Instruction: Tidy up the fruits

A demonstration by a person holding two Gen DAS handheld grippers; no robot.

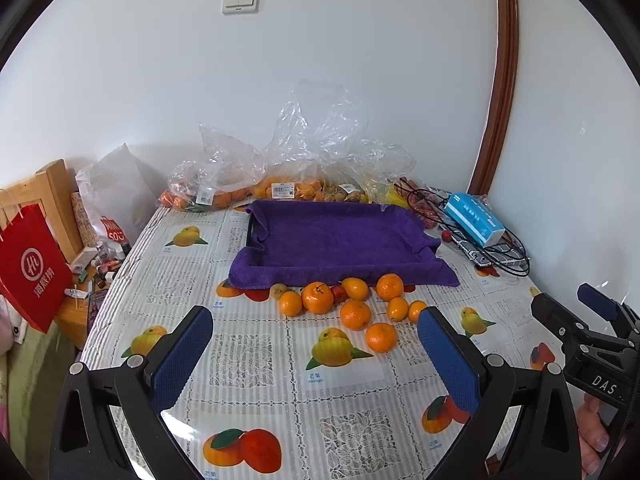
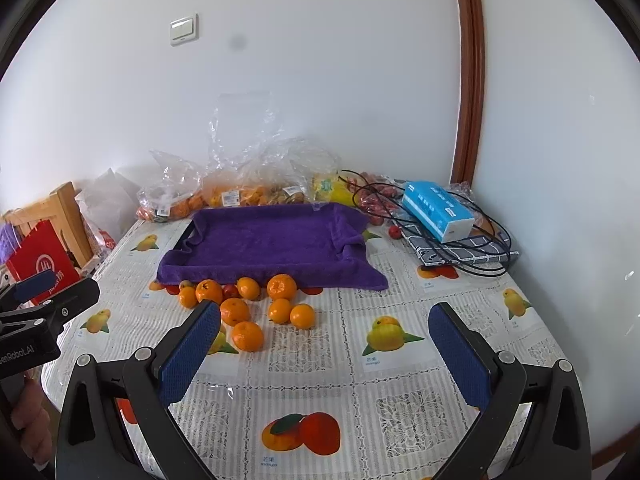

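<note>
Left gripper [image 1: 316,354] & right gripper [image 2: 324,350] hover over the counter [image 2: 400,392], jaws wide apart w/ nothing between, while loose oranges [image 2: 240,312] cluster just in front of a purple-towel-lined tray [image 2: 272,240], possibly touching its edge.

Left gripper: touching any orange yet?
Apart. The left wrist view shows the left gripper open above bare tablecloth, short of the oranges.
</note>
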